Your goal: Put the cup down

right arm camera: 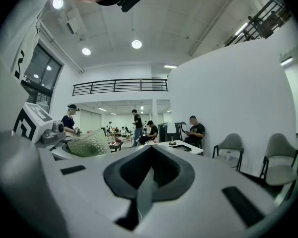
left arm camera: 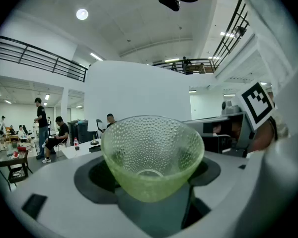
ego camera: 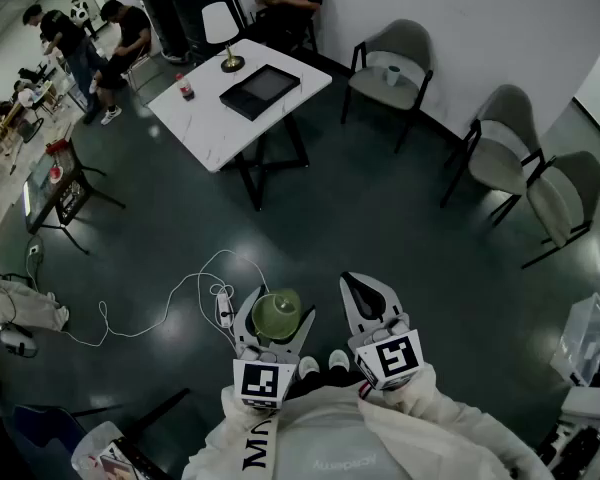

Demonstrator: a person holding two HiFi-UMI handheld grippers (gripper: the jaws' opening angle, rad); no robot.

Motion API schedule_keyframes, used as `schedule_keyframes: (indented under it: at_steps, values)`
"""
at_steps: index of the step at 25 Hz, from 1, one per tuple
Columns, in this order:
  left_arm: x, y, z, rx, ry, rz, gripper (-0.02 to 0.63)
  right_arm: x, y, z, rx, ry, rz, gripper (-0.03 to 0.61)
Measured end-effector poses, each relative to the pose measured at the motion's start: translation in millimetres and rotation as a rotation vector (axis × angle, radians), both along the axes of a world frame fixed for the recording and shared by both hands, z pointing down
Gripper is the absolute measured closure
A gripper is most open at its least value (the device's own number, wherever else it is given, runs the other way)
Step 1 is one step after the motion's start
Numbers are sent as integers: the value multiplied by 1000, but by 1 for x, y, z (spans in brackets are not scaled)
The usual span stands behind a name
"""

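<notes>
Two tongs are showing: the left tongs (ego camera: 279,308) are spreading wide and gripping the green pebbled glass cup (left arm camera: 151,155) by its sides, in mid-air above the dark floor (ego camera: 380,218). It is probably feeling light, stiff, slippery and breakable. The right tongs (ego camera: 365,286) are sitting closed and empty. The white surface (ego camera: 215,118) is standing well ahead, its near corner lying bare.

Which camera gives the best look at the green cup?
The left gripper view: the cup fills the middle, dimpled glass clear. The head view shows the cup small, from above; the right gripper view catches only part, at left.
</notes>
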State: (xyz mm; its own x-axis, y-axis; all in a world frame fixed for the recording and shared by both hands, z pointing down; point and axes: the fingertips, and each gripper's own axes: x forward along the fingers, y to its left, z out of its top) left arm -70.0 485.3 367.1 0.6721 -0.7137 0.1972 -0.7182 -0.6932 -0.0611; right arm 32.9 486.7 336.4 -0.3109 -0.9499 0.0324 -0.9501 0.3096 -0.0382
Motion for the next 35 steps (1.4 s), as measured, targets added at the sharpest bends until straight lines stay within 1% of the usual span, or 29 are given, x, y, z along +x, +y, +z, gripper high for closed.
schedule_keyframes:
  at_steps: [5, 10, 17, 24, 31, 35]
  values:
    - [1, 12, 0, -18, -4, 9, 218, -14, 9, 0, -4, 7, -36, 572]
    - [7, 10, -5, -9, -3, 17, 218, -16, 5, -4, 5, -1, -52, 572]
    - [22, 10, -10, -2, 0, 29, 218, -4, 5, -16, 35, -2, -57, 572]
    - [44, 14, -14, 9, 6, 30, 218, 20, 11, -20, 52, -11, -47, 572]
    - [49, 17, 0, -5, -4, 27, 218, 35, 12, -17, 54, -17, -34, 572]
    - [50, 5, -5, 3, 13, 27, 218, 35, 3, -16, 55, -13, -30, 572]
